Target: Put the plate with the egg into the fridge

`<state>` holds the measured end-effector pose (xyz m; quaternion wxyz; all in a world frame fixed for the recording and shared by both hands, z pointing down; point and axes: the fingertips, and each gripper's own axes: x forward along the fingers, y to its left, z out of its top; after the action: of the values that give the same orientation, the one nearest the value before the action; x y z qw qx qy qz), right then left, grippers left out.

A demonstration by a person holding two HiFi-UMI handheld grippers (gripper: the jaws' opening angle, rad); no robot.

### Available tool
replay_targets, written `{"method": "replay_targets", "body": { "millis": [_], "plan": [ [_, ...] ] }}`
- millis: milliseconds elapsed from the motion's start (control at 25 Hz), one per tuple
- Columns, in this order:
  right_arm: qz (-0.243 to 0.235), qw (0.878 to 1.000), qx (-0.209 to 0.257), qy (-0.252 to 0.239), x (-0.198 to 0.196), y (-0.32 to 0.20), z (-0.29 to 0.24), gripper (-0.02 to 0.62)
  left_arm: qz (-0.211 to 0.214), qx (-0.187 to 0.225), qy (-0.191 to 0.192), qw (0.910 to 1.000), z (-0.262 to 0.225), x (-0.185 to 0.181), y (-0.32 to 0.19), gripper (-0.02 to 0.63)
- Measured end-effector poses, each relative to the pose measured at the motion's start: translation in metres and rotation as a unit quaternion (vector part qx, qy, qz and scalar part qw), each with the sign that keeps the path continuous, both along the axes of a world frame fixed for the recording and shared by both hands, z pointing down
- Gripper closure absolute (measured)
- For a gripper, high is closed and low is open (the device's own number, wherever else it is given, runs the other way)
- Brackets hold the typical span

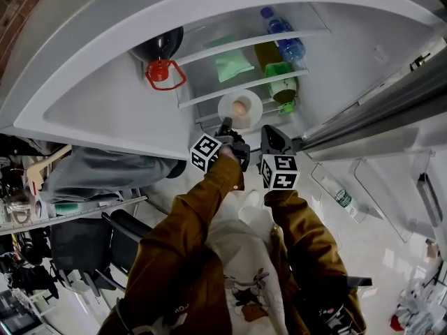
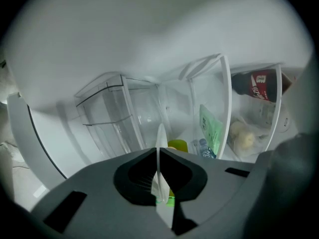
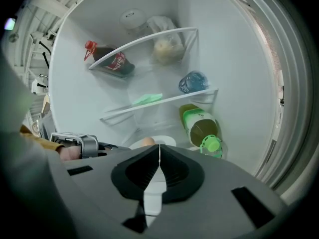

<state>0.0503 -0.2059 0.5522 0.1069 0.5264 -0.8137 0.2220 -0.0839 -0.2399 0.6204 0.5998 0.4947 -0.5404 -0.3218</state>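
Note:
A white plate (image 1: 246, 114) with a brown egg (image 1: 239, 107) on it hangs just in front of the open fridge's lower shelf. My left gripper (image 1: 228, 125) is shut on the plate's near rim. In the left gripper view the plate (image 2: 161, 137) shows edge-on, pinched between the jaws of my left gripper (image 2: 159, 156). My right gripper (image 1: 267, 131) is beside the plate's right edge, shut with nothing in it. In the right gripper view the plate (image 3: 162, 142) and egg (image 3: 146, 142) lie just past the closed jaws of my right gripper (image 3: 159, 149).
Fridge shelves hold a cola bottle (image 1: 162, 47), a green pouch (image 1: 232, 65), a blue water bottle (image 1: 283, 37) and a green-capped bottle (image 3: 202, 126). A bagged food item (image 3: 167, 46) sits on the top shelf. The open door's racks (image 1: 363, 180) stand at the right.

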Motion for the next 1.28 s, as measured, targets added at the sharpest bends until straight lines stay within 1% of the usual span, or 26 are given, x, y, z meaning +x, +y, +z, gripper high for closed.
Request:
{"method": "replay_targets", "body": {
  "millis": [320,800,1280],
  "plan": [
    [-0.007,1.0,0.003,0.003,-0.006,-0.004,-0.002,0.588,-0.018,-0.001,0.004,0.9998,0.003,-0.005,-0.006,0.588],
    [-0.007,1.0,-0.003,0.009,-0.005,-0.015,0.005,0.588,-0.019,-0.003,0.0,0.9998,0.01,0.003,-0.022,0.588],
    [-0.008,1.0,-0.007,0.017,-0.005,-0.025,0.011,0.588,-0.032,-0.008,-0.004,0.9994,0.016,0.005,-0.024,0.588]
  ]
}}
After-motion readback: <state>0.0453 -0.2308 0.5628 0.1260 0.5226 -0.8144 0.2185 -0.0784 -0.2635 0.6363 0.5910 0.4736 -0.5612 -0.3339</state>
